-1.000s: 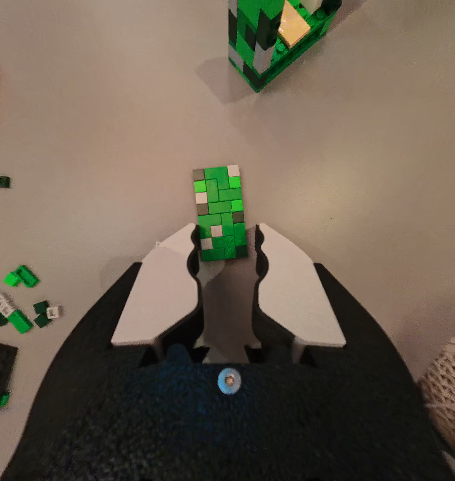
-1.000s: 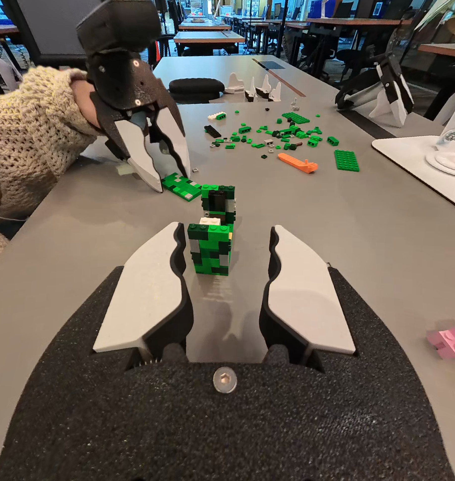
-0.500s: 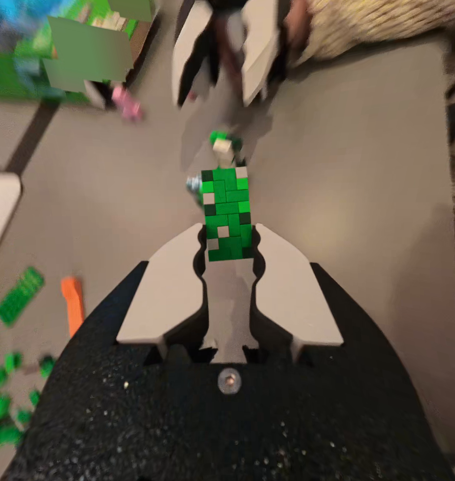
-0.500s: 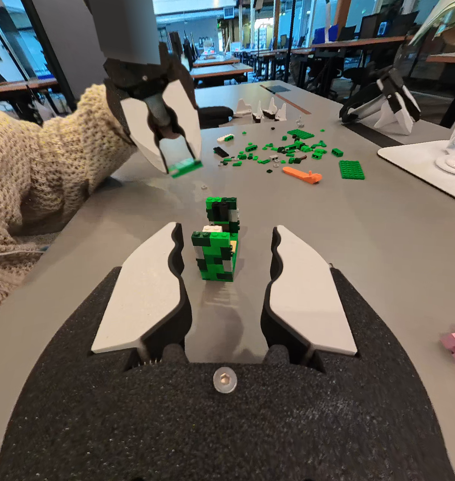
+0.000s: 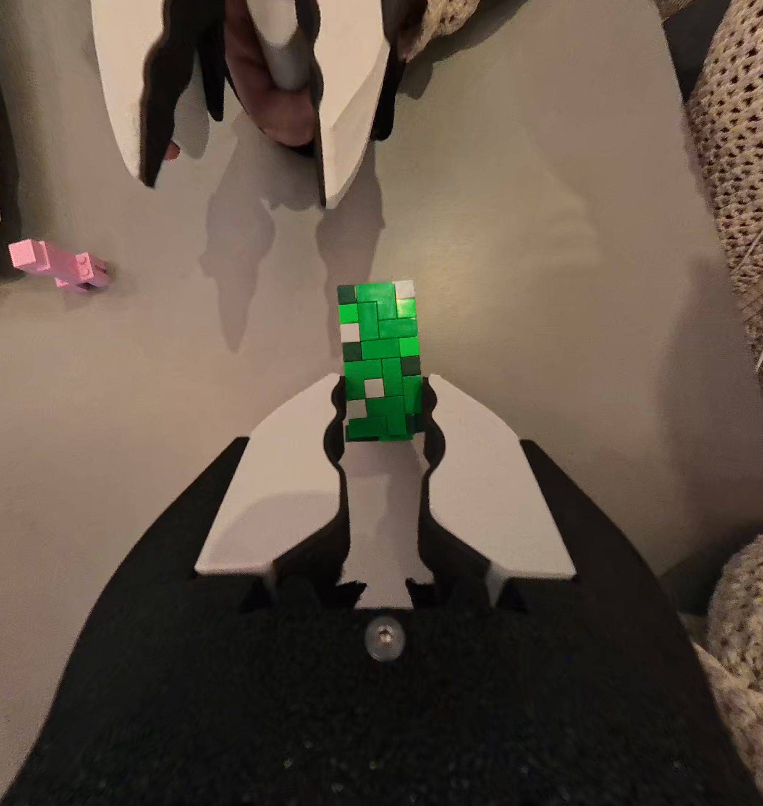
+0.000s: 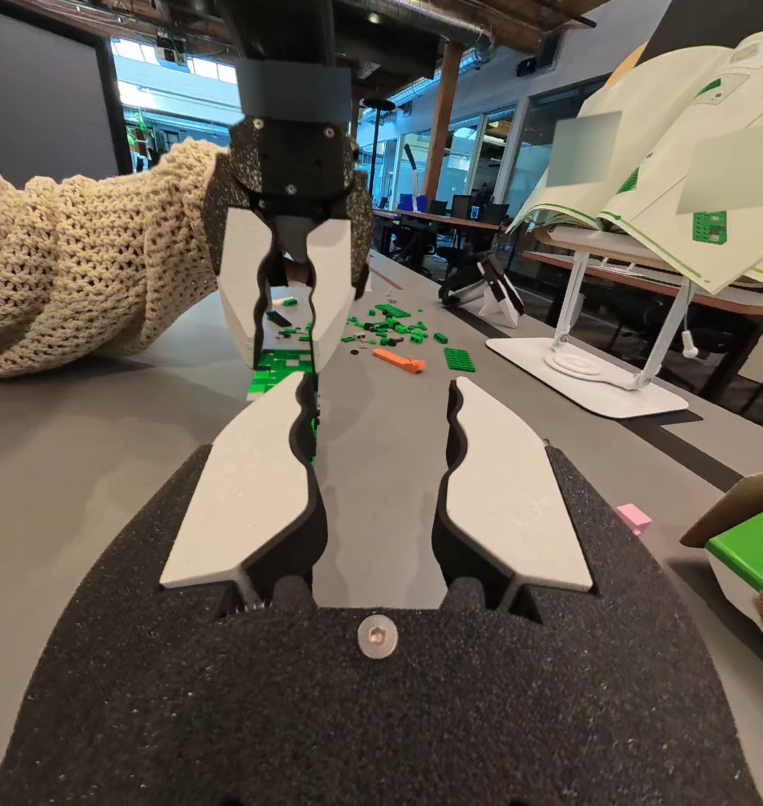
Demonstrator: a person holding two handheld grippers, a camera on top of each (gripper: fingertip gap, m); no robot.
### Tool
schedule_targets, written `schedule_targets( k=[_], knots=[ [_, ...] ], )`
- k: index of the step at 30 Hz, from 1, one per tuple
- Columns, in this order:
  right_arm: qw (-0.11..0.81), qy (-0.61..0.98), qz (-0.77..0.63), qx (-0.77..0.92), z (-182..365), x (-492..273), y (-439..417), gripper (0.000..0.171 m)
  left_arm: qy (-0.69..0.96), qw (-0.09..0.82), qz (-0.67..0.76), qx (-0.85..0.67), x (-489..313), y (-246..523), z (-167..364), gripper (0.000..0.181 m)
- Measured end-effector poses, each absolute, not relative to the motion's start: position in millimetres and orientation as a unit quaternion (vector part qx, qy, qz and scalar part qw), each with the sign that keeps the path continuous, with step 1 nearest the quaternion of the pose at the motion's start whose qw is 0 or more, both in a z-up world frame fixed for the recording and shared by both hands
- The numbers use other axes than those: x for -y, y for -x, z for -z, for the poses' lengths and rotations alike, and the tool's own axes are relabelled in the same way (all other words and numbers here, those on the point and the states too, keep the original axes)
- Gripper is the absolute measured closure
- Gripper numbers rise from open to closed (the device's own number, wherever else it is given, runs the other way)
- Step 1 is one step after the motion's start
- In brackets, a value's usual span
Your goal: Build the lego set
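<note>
My left gripper [image 5: 381, 384] is shut on a flat panel [image 5: 381, 349] tiled in green, dark green and white. Both pads press its long edges near its lower end. It is held above the grey table [image 5: 545, 305]. In the right wrist view the left gripper [image 6: 283, 362] points down with the panel [image 6: 275, 366] sticking out towards me, partly behind my right gripper's left finger [image 6: 257, 471]. My right gripper [image 6: 377, 384] is open and empty. It also shows at the top of the left wrist view [image 5: 235, 192], facing the panel. The small green build is not clearly in view.
Loose green pieces [image 6: 384, 327], an orange separator [image 6: 399, 361] and a green plate [image 6: 459, 360] lie farther back. A pink piece [image 5: 61, 268] lies to the side. An open booklet [image 6: 676, 174] sits on a white stand [image 6: 589, 370]. A box [image 6: 750, 562] is at the right. About 9 cm separates my left fingertips from my right.
My left gripper closed on the green panel, lifted it off the table and turned it towards the right gripper. The right gripper stayed open; the green build left its view.
</note>
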State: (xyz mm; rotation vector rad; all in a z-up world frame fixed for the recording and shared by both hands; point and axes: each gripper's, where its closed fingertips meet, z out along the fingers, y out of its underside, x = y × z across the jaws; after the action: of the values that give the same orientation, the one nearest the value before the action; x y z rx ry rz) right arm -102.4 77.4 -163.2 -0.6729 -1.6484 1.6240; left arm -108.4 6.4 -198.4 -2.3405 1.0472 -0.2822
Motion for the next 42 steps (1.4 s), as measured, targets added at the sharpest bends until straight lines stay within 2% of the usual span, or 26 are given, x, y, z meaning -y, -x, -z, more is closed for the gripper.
schedule_targets(
  k=[25, 29, 32, 37, 39, 42],
  knots=[
    [0.349, 0.265, -0.634, 0.638, 163, -79, 104, 0.116, 0.871, 0.275, 0.148, -0.378, -5, 111, 209, 0.147],
    [0.350, 0.262, -0.633, 0.639, 163, -78, 103, 0.116, 0.882, 0.263, 0.151, -0.361, 0, 114, 214, 0.132],
    [0.349, 0.261, -0.634, 0.639, 163, -78, 103, 0.117, 0.884, 0.287, 0.147, -0.337, 6, 120, 210, 0.125],
    [0.345, 0.262, -0.637, 0.637, 163, -79, 103, 0.116, 0.872, 0.379, 0.137, -0.276, 15, 131, 216, 0.089],
    [0.345, 0.261, -0.639, 0.636, 163, -79, 103, 0.116, 0.870, 0.390, 0.140, -0.266, 17, 131, 232, 0.089],
    [0.347, 0.261, -0.640, 0.633, 162, -79, 102, 0.117, 0.841, 0.438, 0.180, -0.261, 15, 119, 236, 0.104]
  ],
)
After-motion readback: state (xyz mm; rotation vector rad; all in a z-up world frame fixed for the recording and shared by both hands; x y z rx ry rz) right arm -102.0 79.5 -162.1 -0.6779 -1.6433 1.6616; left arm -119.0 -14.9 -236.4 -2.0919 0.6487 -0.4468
